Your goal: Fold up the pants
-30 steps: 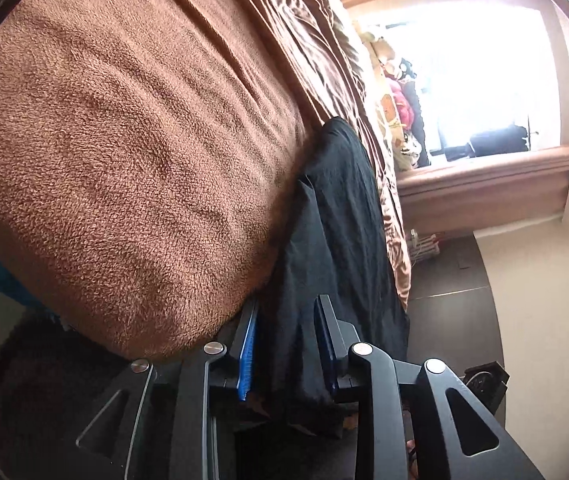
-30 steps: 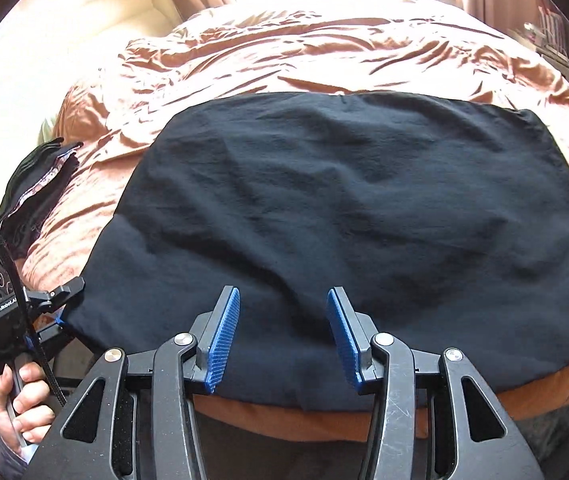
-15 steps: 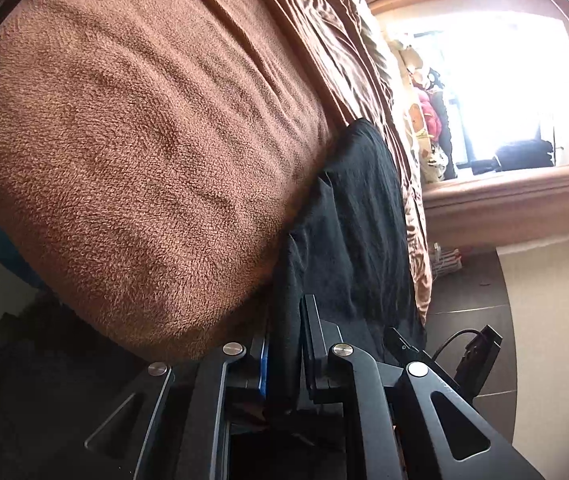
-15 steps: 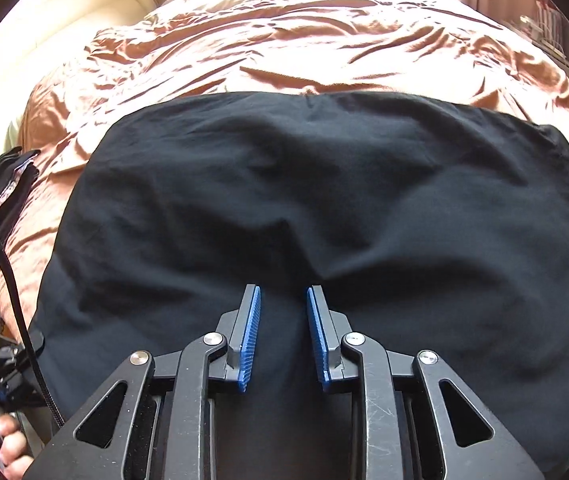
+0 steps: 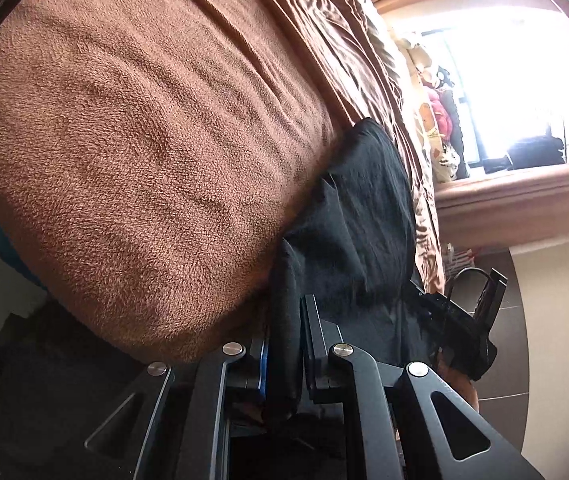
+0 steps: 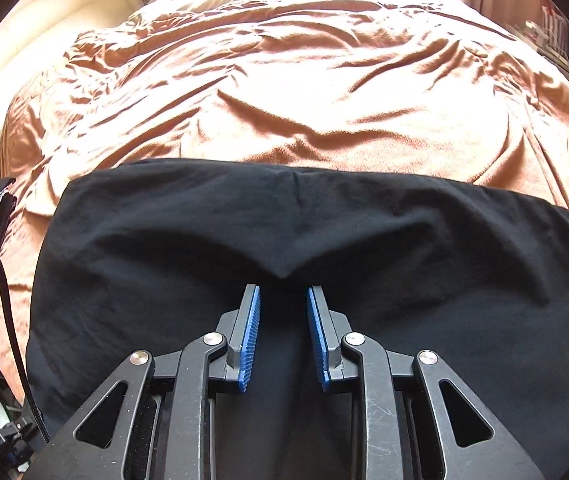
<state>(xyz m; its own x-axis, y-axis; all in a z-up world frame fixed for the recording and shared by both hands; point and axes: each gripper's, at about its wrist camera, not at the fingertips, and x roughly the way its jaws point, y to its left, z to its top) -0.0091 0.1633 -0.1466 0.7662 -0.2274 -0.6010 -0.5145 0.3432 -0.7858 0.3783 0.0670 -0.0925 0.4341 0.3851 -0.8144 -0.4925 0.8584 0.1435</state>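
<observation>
Now left gripper clamped on pants edge, right gripper pinching its raised fold

both tongs, left and right, have closed onto the black pants, bunching the cloth.
</observation>
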